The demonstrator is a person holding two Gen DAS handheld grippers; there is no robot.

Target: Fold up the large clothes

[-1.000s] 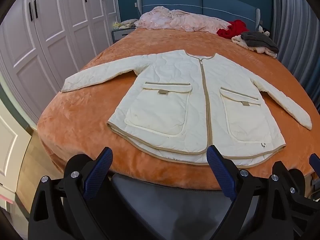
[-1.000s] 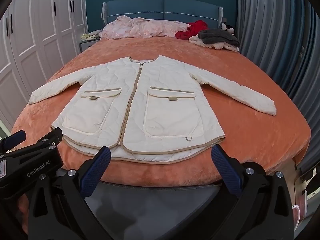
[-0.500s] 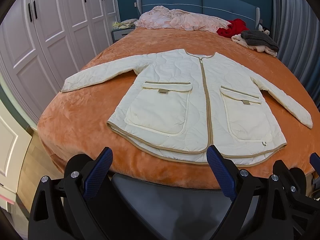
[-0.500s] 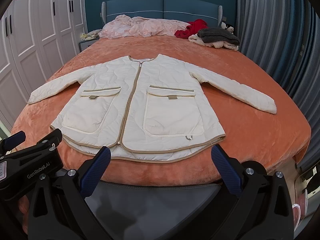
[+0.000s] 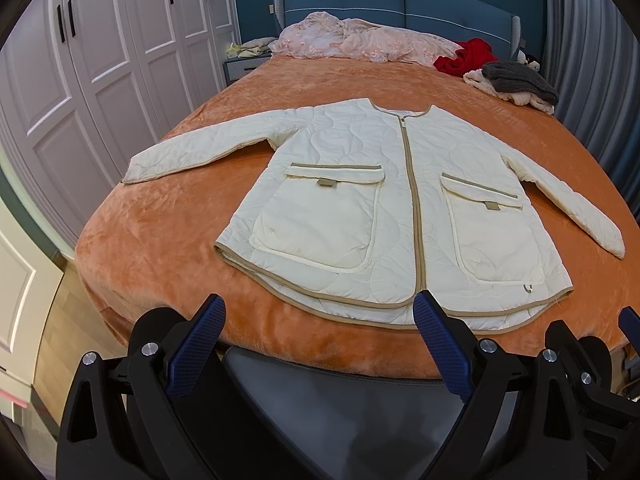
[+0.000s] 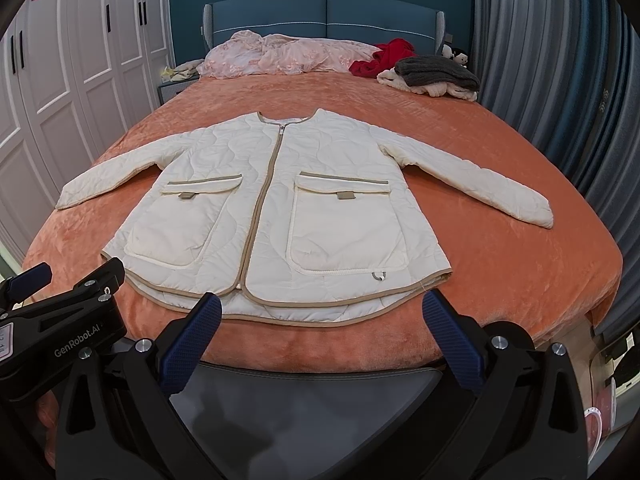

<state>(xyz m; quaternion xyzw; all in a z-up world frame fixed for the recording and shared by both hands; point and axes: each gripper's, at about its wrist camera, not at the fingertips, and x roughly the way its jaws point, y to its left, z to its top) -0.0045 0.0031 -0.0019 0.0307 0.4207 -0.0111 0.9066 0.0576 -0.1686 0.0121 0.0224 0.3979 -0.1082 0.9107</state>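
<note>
a: jacket [image 5: 384, 204] lies flat, zipped, front up on the orange bed [image 5: 160, 240], sleeves spread. where would you begin?

b: i'd take a cuff and fold that sleeve across the chest, keeping it smooth.

a: and the grippers?

b: left gripper [image 5: 320, 338] and right gripper [image 6: 322, 332] both gape wide near the hem, empty, touching nothing.

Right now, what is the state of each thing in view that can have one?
Jacket: flat on the bed, zipped, sleeves spread.
Pocket flaps: closed.
Wardrobe doors: shut.
Left gripper: open, empty.
Right gripper: open, empty.
</note>
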